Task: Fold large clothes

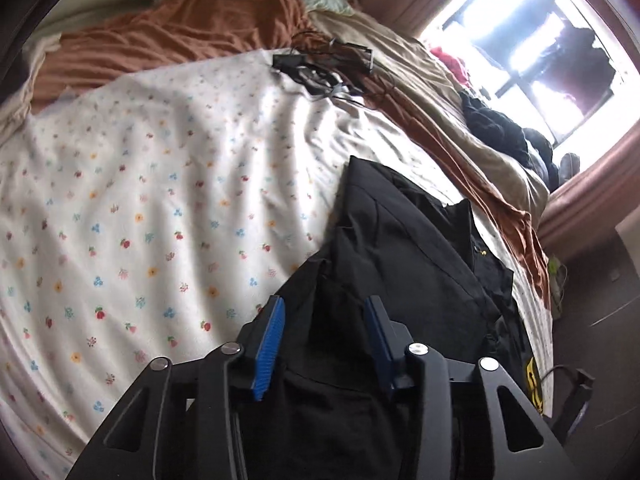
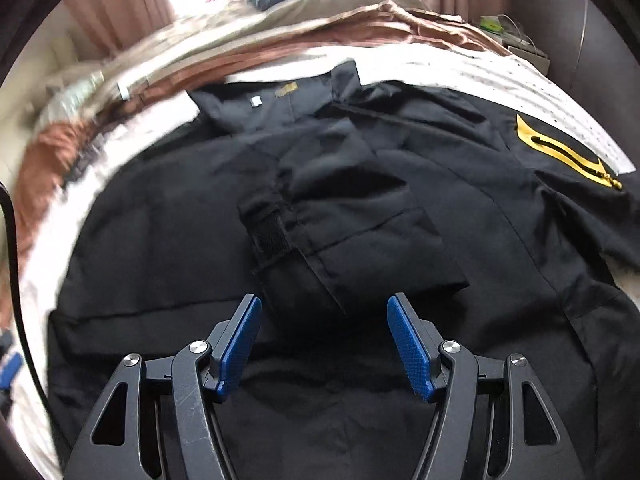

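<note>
The folding is looking partly done. In the right wrist view the black jacket (image 2: 360,184) is lying spread on the bed, filling the middle of the frame, with one sleeve (image 2: 340,232) already laid across its body; the collar is sitting at upper centre and a yellow-trimmed zip pocket (image 2: 560,152) at upper right. The far side and the hem are still lying unfolded, so I judge most of the fold is left.

The right hand-held gripper (image 2: 324,340) is standing at lower centre with its jaws apart, the sleeve cuff just ahead of them and nothing pinched. The left hand-held gripper (image 1: 324,340) is sitting low in its frame, jaws part-way apart over dark cloth; whether the pads are pressing it I cannot tell.

The jacket is looking like smooth, thin woven fabric, matte and lightly creased. The floral bedsheet (image 1: 140,220) under it is rippling softly, and a rust-brown blanket (image 1: 180,40) is bunching at upper left.
</note>
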The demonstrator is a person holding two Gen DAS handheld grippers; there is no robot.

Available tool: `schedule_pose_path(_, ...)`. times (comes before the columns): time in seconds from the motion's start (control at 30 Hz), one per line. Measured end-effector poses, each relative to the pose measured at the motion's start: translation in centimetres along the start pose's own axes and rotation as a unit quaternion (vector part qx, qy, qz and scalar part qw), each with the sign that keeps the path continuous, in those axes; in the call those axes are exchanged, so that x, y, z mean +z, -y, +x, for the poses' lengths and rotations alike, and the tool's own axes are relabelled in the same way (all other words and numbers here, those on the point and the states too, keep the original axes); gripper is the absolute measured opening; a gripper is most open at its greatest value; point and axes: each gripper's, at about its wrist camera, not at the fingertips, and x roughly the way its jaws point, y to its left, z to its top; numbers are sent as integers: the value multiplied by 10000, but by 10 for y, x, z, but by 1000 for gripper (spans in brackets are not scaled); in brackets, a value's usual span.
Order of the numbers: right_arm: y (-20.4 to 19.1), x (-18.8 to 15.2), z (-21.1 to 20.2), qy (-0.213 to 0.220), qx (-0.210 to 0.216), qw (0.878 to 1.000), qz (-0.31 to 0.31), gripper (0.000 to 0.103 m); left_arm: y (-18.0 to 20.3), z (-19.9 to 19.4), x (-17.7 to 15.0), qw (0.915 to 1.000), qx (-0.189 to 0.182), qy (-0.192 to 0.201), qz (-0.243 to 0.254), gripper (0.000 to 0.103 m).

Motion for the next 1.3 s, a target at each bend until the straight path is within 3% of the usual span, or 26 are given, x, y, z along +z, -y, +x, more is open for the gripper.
schedule_pose_path(0.07, 0, -1, 10, -188, -78, 9998, -56, 65, 0, -2, 0, 10000, -3, 27, 32, 43)
schedule_pose_path(0.13, 9, -2, 14, -226, -8, 9997, 78, 50, 2, -4, 0, 10000, -60, 38, 60, 43)
schedule_pose_path(0.17, 15, -1, 12, -186, 28, 9998, 118, 36, 2, -4, -1, 9999, -92, 30, 68, 43)
schedule_pose_path(0.3, 53, 9, -14, 146, 717, 9956, 578, 31, 6, -4, -2, 9998, -126, -11, 126, 43)
schedule_pose_path(0.5, 124, 21, -45, 607, 262, 9905, 1209, 31, 12, -2, -5, 9997, -134, -67, 202, 43)
schedule_pose_path(0.73, 207, 5, -51, 622, 506, 9722, 2200, 31, 15, -2, -7, 9997, -107, -46, 234, 43)
schedule_pose_path(1.0, 287, -10, -69, 895, 540, 9448, 3105, 32, 26, 2, -12, 9992, 107, -127, 365, 43)
schedule_pose_path(1.07, 309, -21, -70, 861, 530, 9325, 3466, 33, 31, 3, -15, 9990, 93, -157, 418, 45)
schedule_pose_path(1.2, 344, -47, -65, 787, 797, 9000, 4213, 34, 40, 3, -20, 9987, 60, -117, 498, 63)
schedule_pose_path(1.3, 365, -57, -65, 898, 785, 8852, 4496, 35, 48, 1, -24, 9981, 71, -40, 616, 73)
